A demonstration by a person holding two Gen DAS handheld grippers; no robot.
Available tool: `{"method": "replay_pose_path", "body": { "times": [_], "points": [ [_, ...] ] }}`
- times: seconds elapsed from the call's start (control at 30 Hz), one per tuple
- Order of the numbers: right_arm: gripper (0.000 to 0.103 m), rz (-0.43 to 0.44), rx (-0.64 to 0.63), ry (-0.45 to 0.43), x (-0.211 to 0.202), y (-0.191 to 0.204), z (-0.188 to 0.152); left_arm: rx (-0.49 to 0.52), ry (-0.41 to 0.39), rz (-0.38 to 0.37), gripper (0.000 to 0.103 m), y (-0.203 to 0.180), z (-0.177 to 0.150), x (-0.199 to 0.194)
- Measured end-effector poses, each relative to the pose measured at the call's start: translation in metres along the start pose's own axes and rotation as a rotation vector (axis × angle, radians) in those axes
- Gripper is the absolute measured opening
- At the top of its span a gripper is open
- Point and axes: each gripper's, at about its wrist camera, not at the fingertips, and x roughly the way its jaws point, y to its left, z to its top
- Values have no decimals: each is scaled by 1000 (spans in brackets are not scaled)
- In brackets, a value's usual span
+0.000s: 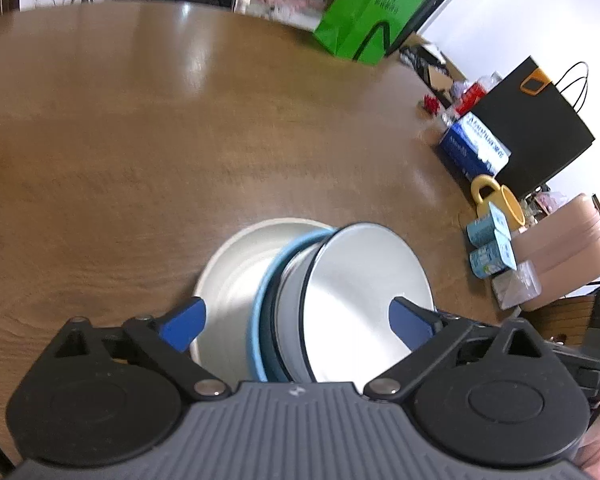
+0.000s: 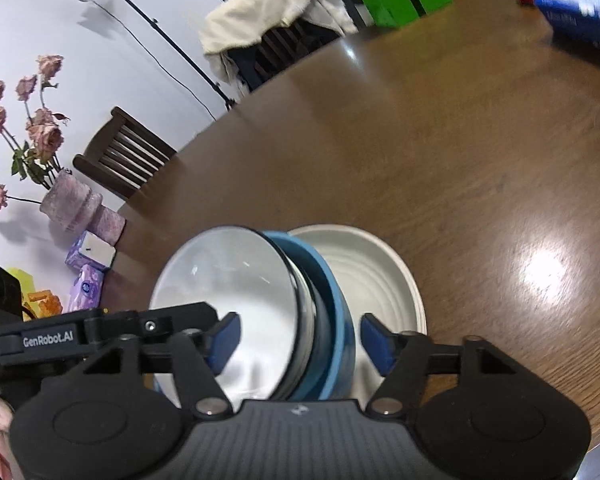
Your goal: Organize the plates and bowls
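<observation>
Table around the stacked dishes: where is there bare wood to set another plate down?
The table is bare beyond the white plate, out to the green bag, and on the plate's left. It is crowded at the right edge: tissue box, yellow mug, small cartons.

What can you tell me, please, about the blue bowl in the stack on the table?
The blue bowl looks like glazed ceramic, light blue at the rim and darker teal within. It sits in the cream plate on the wooden table, and a white bowl with a thin dark rim is nested inside it, so only its rim and a band of wall show. No fingers touch it; both grippers stand open around the stack.
</observation>
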Motion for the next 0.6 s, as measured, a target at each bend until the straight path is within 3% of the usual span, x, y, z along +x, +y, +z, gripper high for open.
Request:
{"method": "replay_pose_path", "body": {
  "times": [0.27,0.33,0.47,0.6],
  "points": [
    [90,-92,-100,-150,-36,28,-4,93,-125,11,103,-7,1,-43],
    [103,-133,-110,-186,-47,36,-14,138,-176,18,103,-13,-4,-57],
    [103,-208,-129,-241,-69,55,-41,238,-273,61,103,-29,-21,-85],
    [103,-231,-138,-255,-90,67,-64,272,-374,95,103,-46,-52,-115]
  ]
}}
